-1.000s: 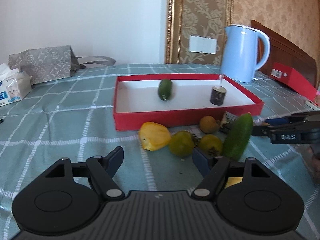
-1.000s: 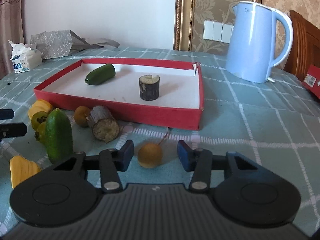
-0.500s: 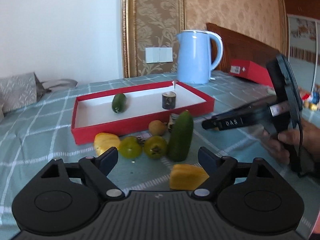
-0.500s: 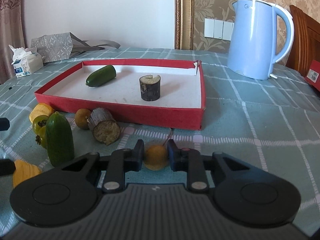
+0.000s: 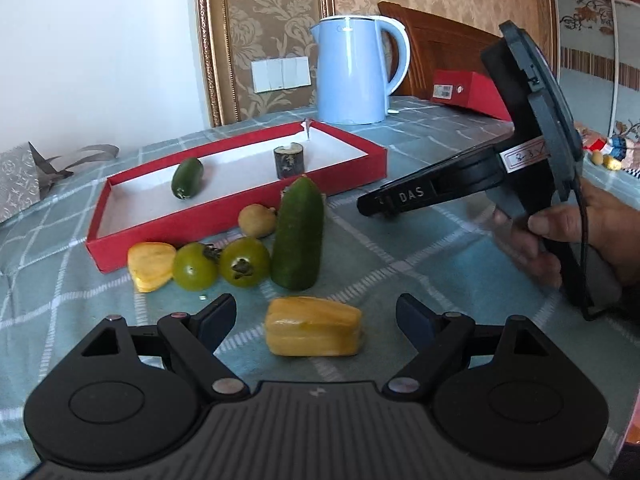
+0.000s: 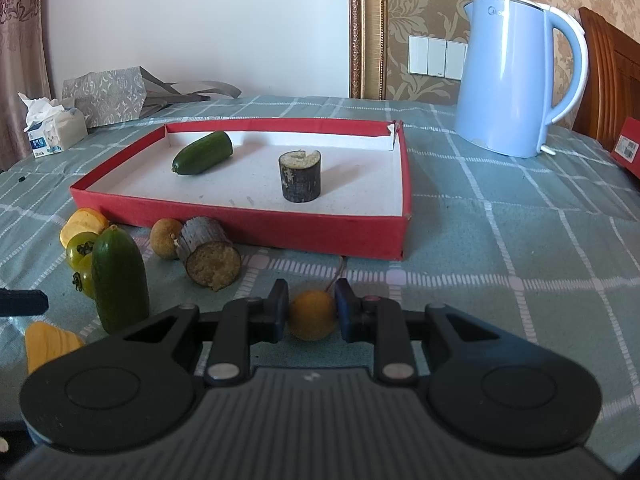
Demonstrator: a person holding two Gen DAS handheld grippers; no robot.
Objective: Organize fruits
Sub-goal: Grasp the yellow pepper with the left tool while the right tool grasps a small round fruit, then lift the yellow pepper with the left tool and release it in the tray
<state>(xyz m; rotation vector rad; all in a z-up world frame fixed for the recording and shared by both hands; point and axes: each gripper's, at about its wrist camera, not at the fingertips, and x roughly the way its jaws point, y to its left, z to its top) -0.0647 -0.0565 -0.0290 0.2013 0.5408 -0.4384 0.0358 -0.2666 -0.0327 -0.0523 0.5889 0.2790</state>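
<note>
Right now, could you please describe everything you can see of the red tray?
The red tray is a shallow rectangular box, seemingly cardboard, red outside and white inside, with one far corner torn. It lies flat on the checked tablecloth. Inside lie a small cucumber on its side and an upright dark stub; other produce sits along its front wall.

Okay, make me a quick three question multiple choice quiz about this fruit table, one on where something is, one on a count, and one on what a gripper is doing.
1. Where is the upright dark stump piece?
A. inside the red tray
B. beside the kettle
C. on the tissue box

2. How many green tomatoes lie before the tray?
A. one
B. two
C. four

3. The right gripper is:
A. wide open
B. shut on the small orange fruit
C. holding a cucumber

Answers: 1 A, it stands on the tray's white floor. 2 B, a pair sits side by side. 3 B, both pads press the fruit.
</note>
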